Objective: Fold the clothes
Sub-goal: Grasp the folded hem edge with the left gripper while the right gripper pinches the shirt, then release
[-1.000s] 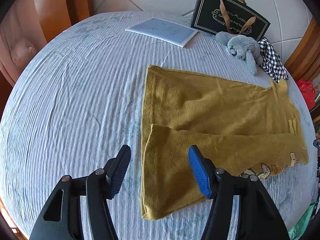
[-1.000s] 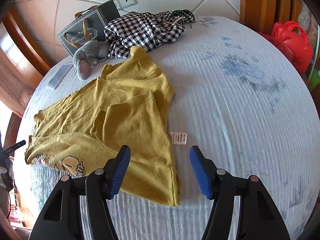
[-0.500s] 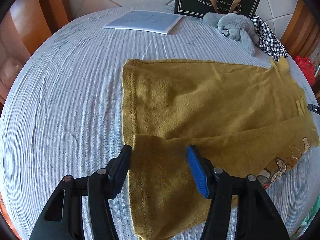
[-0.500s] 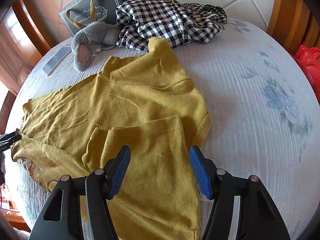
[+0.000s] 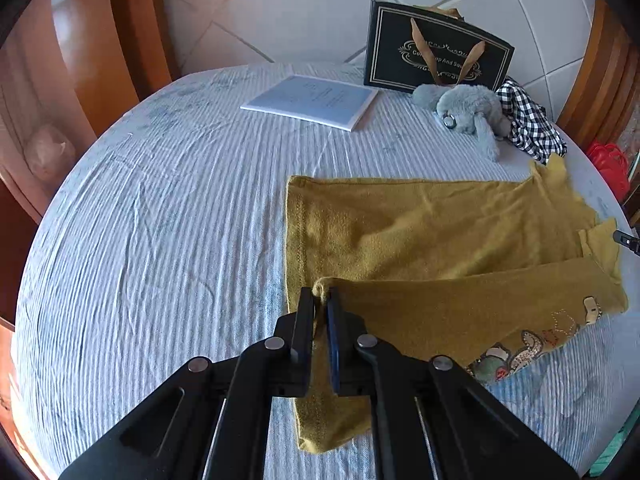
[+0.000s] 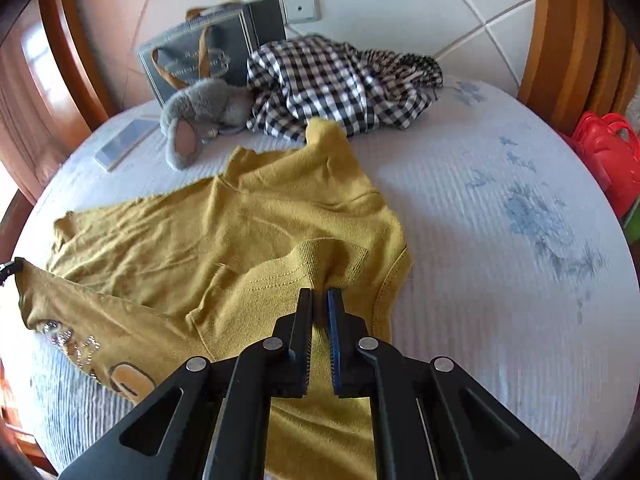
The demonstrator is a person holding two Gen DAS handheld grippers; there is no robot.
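Note:
A mustard-yellow knit top (image 5: 420, 232) lies spread on the bed, its near side folded over so a cartoon print (image 5: 520, 352) shows. My left gripper (image 5: 321, 300) is shut on the folded edge at the hem corner, which bunches between the jaws. In the right wrist view the same yellow top (image 6: 240, 220) lies with a sleeve folded inward. My right gripper (image 6: 320, 300) is shut on the ribbed cuff edge of that fold, lifted slightly off the top.
The bed has a pale blue striped sheet (image 5: 160, 240). At the back lie a booklet (image 5: 312, 100), a dark gift bag (image 5: 436, 60), a grey plush toy (image 5: 468, 112) and a black-and-white checked garment (image 6: 340, 84). A red bag (image 6: 608, 152) sits beyond the right edge.
Both grippers moved forward onto the top's folded edges and closed on the fabric; they were open before. The pinched edges now rise slightly.

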